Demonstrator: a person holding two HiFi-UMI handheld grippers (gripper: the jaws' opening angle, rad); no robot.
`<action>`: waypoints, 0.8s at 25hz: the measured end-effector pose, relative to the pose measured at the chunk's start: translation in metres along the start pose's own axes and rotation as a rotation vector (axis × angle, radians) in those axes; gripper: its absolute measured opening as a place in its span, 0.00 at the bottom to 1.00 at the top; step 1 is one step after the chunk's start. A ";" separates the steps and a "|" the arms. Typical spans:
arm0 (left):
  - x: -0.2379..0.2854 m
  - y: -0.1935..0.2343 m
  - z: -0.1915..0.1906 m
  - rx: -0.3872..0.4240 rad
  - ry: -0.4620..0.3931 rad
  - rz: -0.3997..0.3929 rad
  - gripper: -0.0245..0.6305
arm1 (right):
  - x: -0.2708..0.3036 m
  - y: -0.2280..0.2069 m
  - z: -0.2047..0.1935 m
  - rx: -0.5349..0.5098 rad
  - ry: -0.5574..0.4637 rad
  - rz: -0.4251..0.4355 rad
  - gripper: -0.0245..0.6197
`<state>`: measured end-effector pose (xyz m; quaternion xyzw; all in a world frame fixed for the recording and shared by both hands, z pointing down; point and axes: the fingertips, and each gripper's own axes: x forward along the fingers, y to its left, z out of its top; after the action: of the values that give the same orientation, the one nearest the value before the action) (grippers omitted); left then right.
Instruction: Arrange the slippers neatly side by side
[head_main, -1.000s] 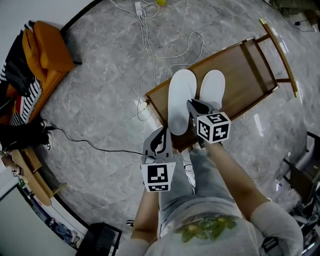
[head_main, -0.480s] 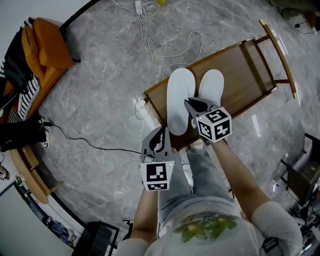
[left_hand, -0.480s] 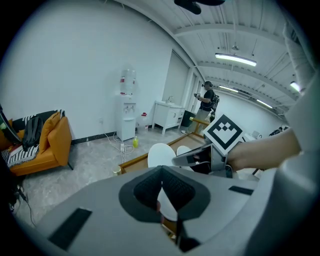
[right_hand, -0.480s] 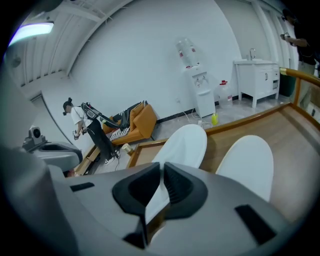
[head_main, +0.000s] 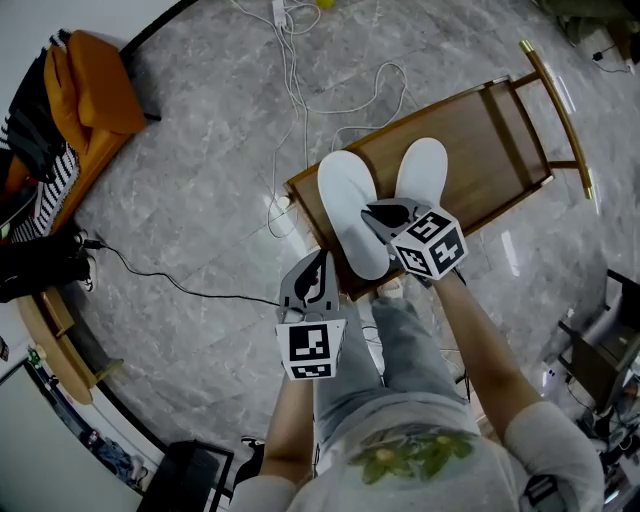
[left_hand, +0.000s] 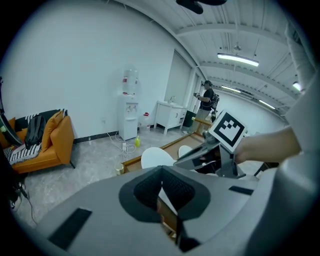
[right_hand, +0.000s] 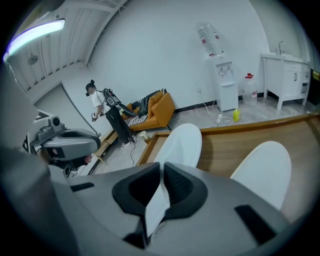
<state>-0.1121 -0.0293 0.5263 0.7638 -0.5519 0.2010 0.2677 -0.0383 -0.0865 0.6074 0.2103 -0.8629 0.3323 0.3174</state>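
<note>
Two white slippers lie on a low wooden tray table (head_main: 490, 130). The left slipper (head_main: 350, 210) lies slanted, its toe swung out to the left. My right gripper (head_main: 373, 214) is shut on that slipper's right edge. In the right gripper view a white flap of it (right_hand: 158, 200) is pinched between the pads, and the sole (right_hand: 182, 145) stretches ahead. The right slipper (head_main: 423, 170) (right_hand: 262, 167) lies straight beside it, untouched. My left gripper (head_main: 321, 264) hovers at the tray's near edge, shut and empty (left_hand: 161, 187), with both slippers (left_hand: 155, 157) ahead of it.
White cables (head_main: 300, 90) loop on the grey marble floor beyond the tray, and a black cord (head_main: 170, 285) runs at the left. An orange sofa (head_main: 95, 95) stands far left. The tray has a brass rail (head_main: 560, 110) at its far right end. A person's legs are below.
The right gripper has turned the left slipper: its toe has swung left and its heel right, so it now lies slanted. The left gripper has hardly moved.
</note>
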 end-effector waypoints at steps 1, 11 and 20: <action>0.000 0.000 -0.001 0.000 0.001 0.002 0.06 | 0.001 0.003 0.000 -0.011 0.003 0.011 0.08; -0.002 0.000 -0.007 -0.010 0.017 0.014 0.06 | 0.016 0.025 -0.006 -0.120 0.052 0.068 0.08; -0.001 -0.002 -0.015 -0.025 0.019 0.033 0.06 | 0.022 0.020 -0.017 -0.140 0.057 -0.018 0.12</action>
<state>-0.1108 -0.0184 0.5366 0.7493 -0.5641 0.2058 0.2792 -0.0586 -0.0645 0.6238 0.1860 -0.8726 0.2742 0.3590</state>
